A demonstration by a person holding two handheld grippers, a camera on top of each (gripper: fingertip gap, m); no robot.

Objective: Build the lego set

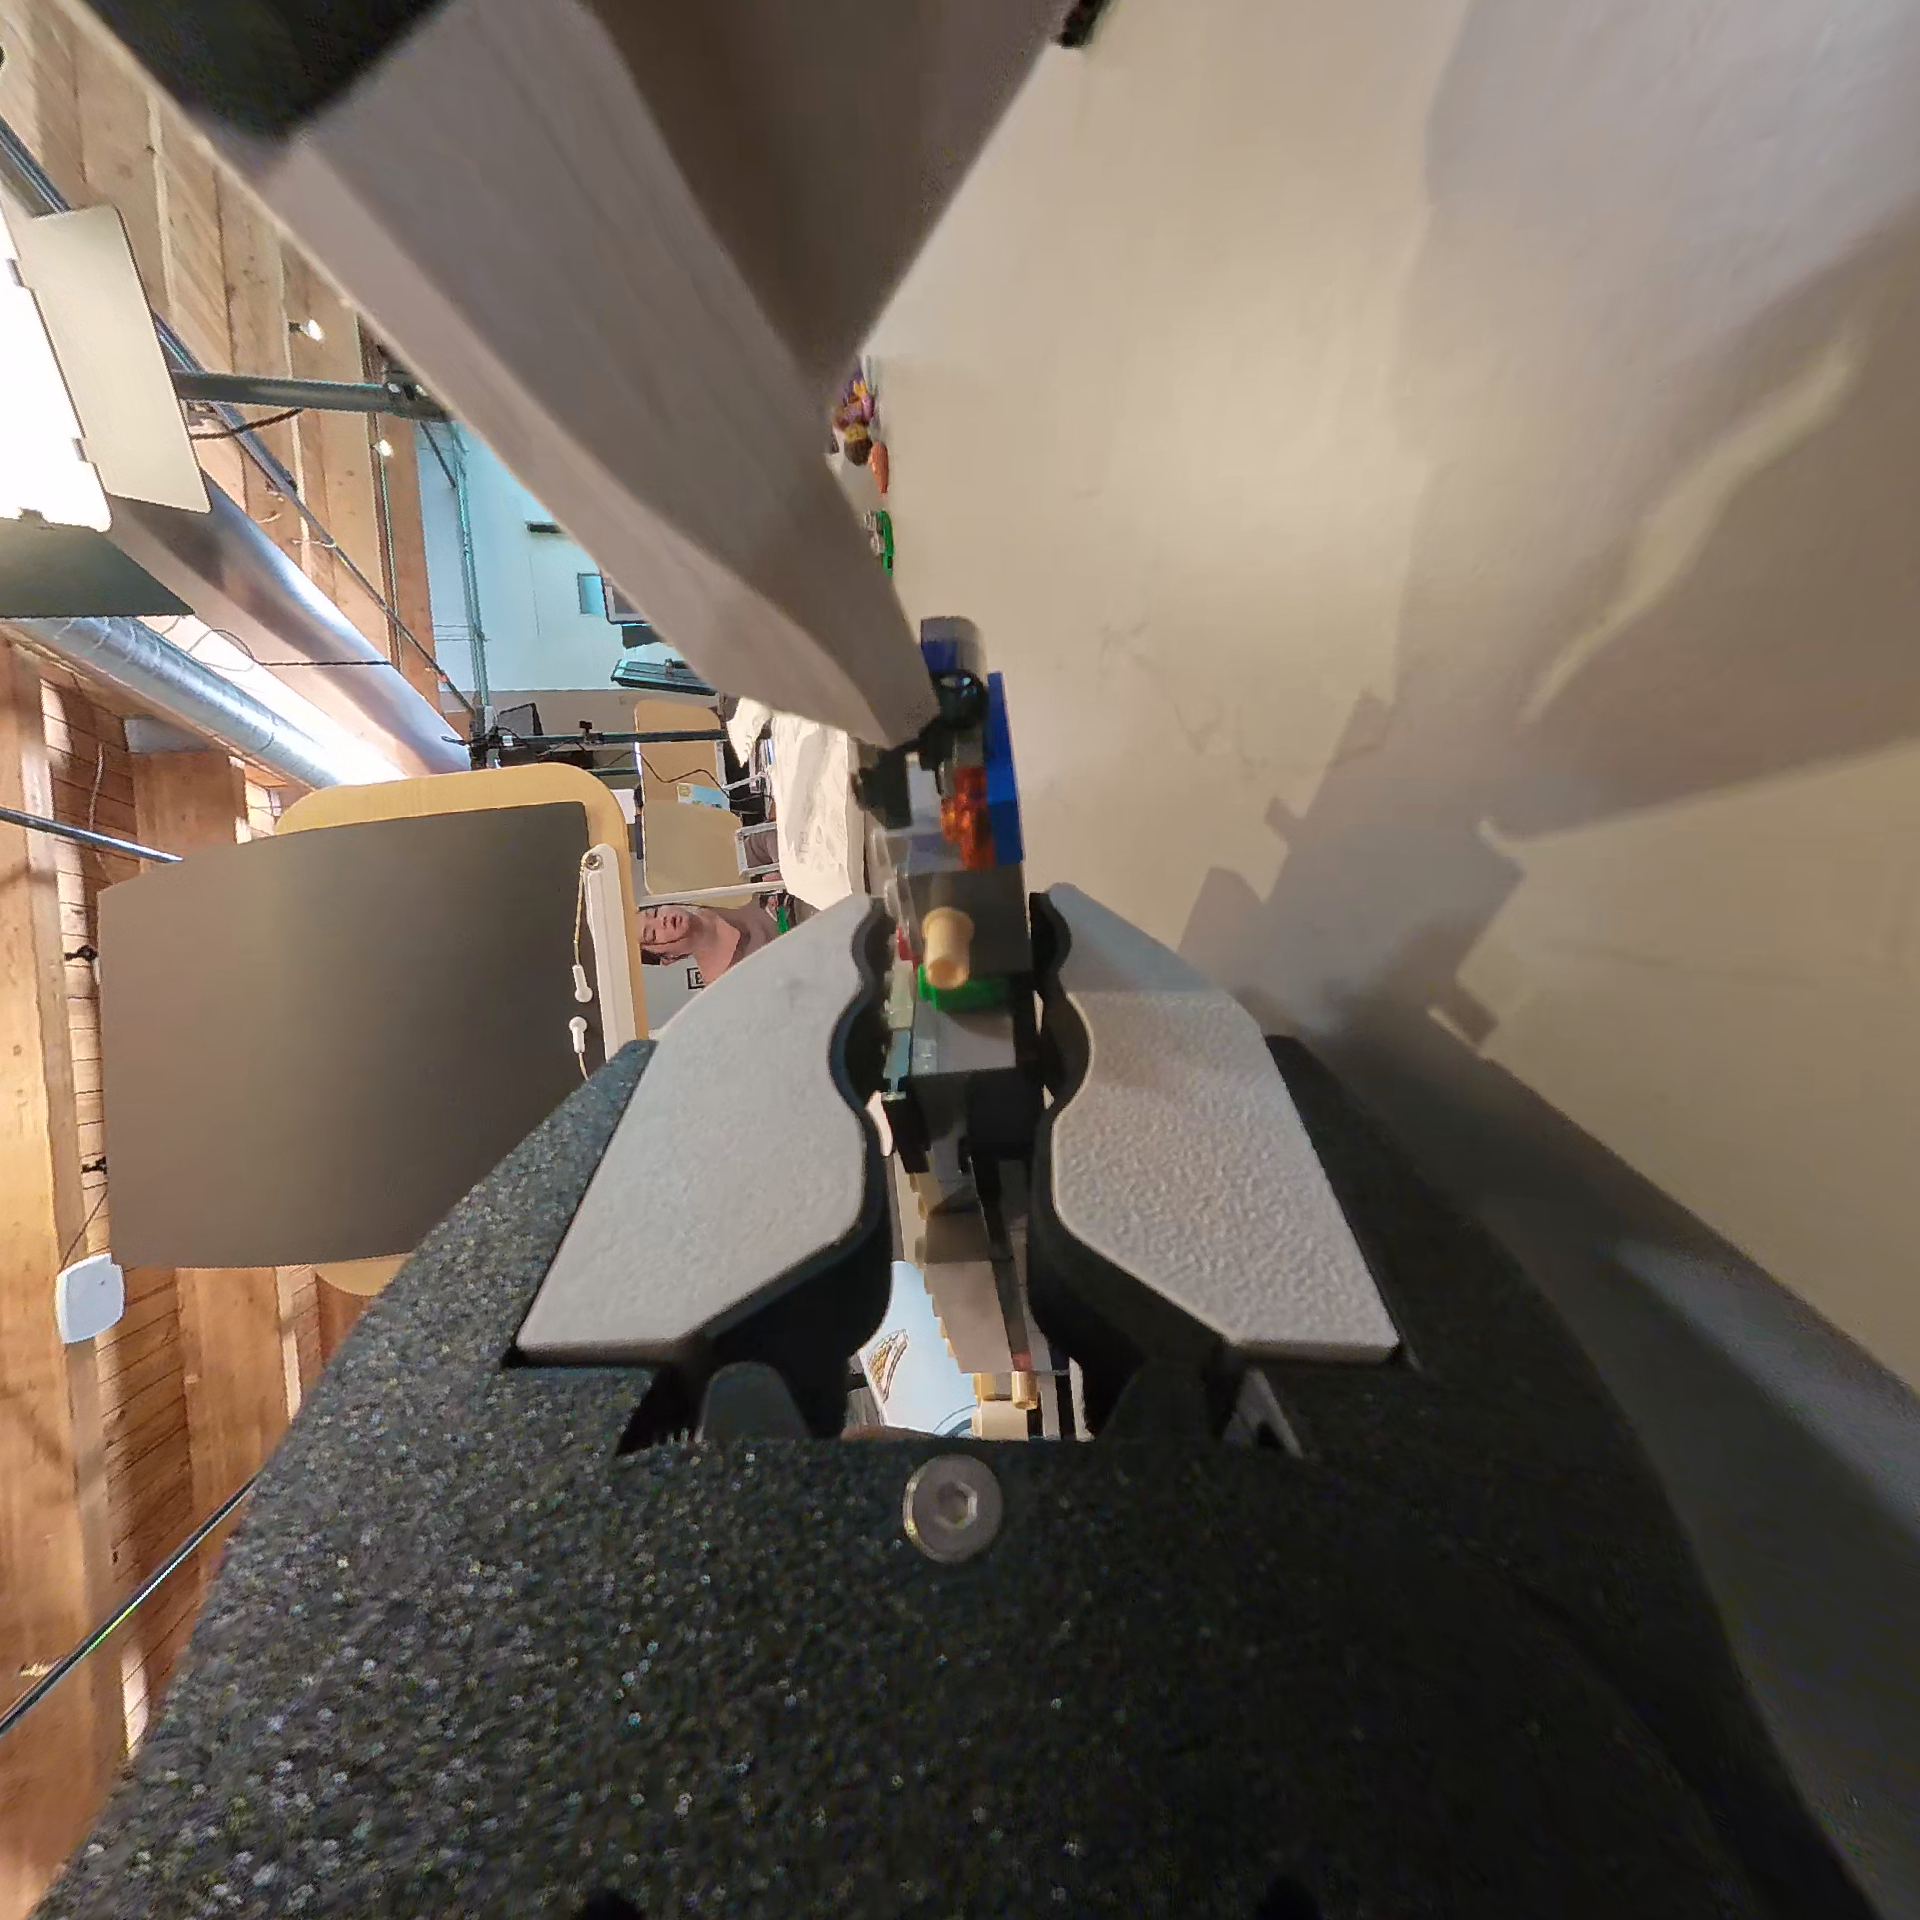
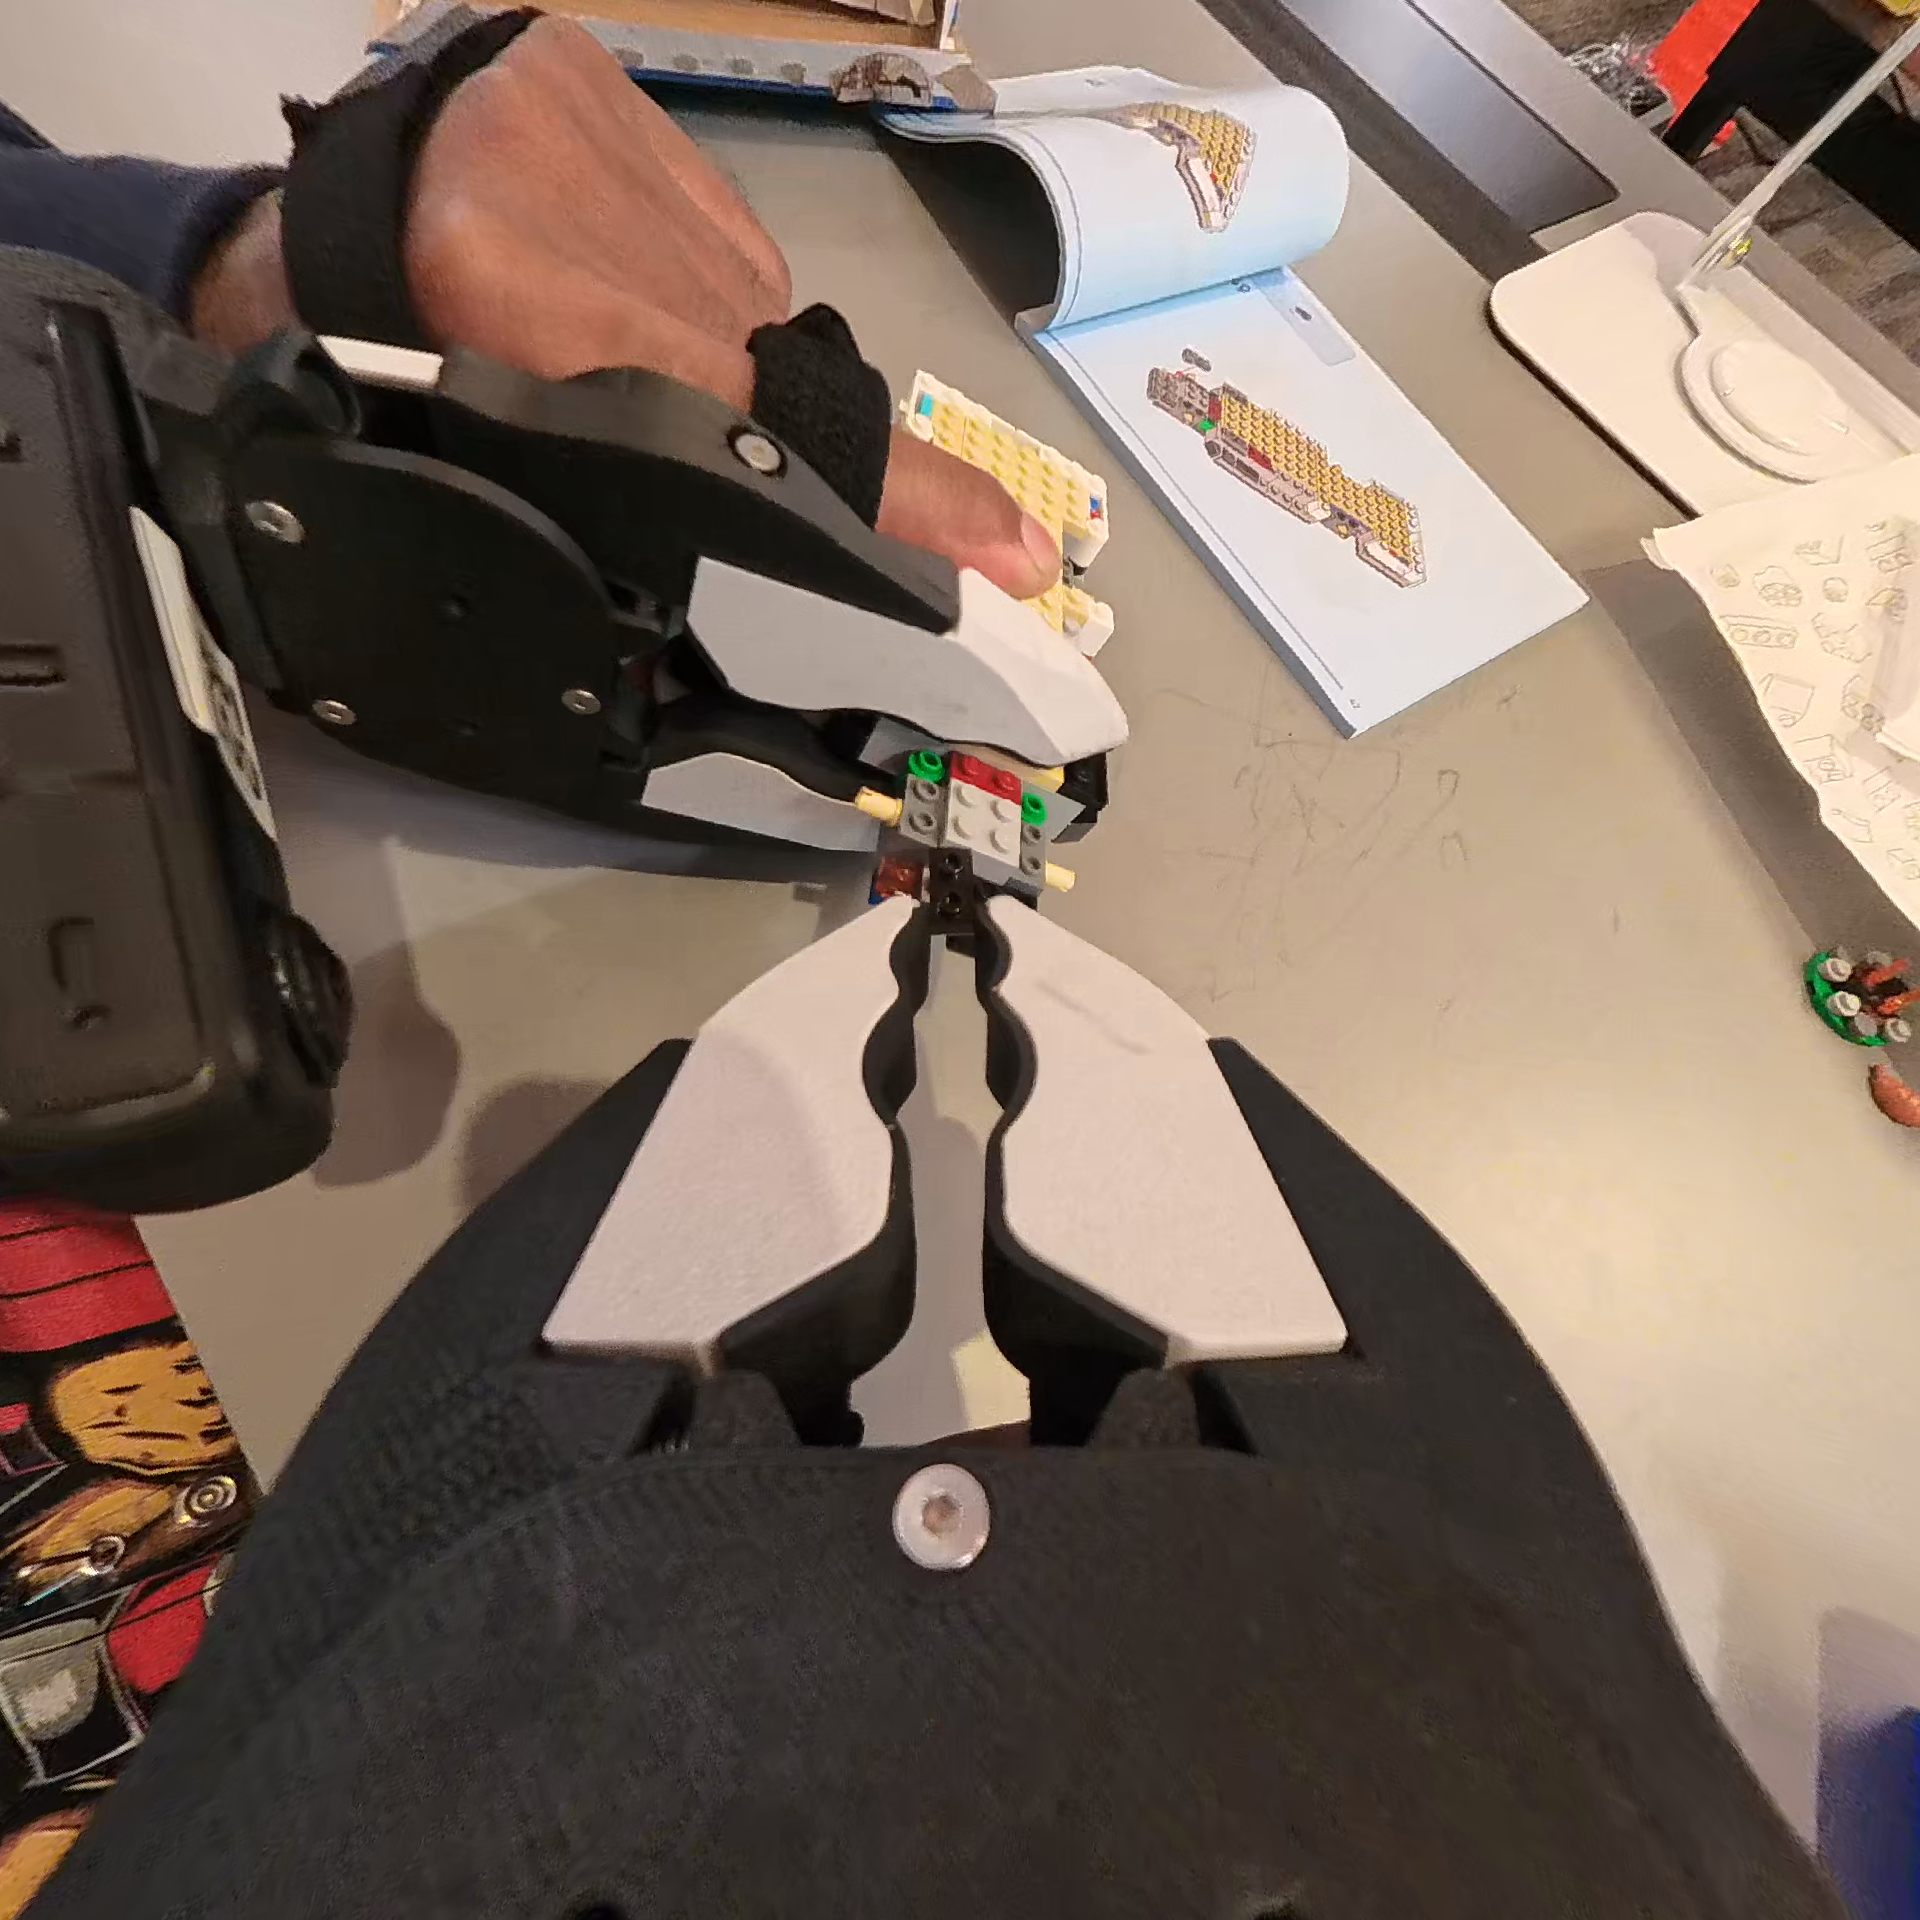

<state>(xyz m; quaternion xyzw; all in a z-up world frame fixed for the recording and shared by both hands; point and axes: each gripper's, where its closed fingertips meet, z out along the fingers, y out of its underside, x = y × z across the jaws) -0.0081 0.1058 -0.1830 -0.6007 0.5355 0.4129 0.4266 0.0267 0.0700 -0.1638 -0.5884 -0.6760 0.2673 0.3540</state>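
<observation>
My left gripper [image 1: 961, 920] is turned on its side and shut on a brick model [image 1: 951, 1049] of grey, black, green and blue bricks with tan pegs. It holds the model just above the table [image 1: 1351, 520]. In the right wrist view the left gripper [image 2: 987, 727] clamps the model [image 2: 982, 816] from the left. My right gripper [image 2: 948, 914] is shut on a small black brick [image 2: 948, 883] that sits against the model's near end. The right gripper's finger [image 1: 727, 468] and the black brick [image 1: 961, 694] also show in the left wrist view.
A hand [image 2: 582, 229] holds the left gripper, one fingertip on a tan studded plate [image 2: 1029, 468]. An open instruction booklet [image 2: 1299, 499] lies behind. A printed paper sheet [image 2: 1818, 644], a white lamp base [image 2: 1714, 364] and small loose pieces [image 2: 1860, 997] lie at the right. Some 5 cm of space lies between my two pairs of fingers.
</observation>
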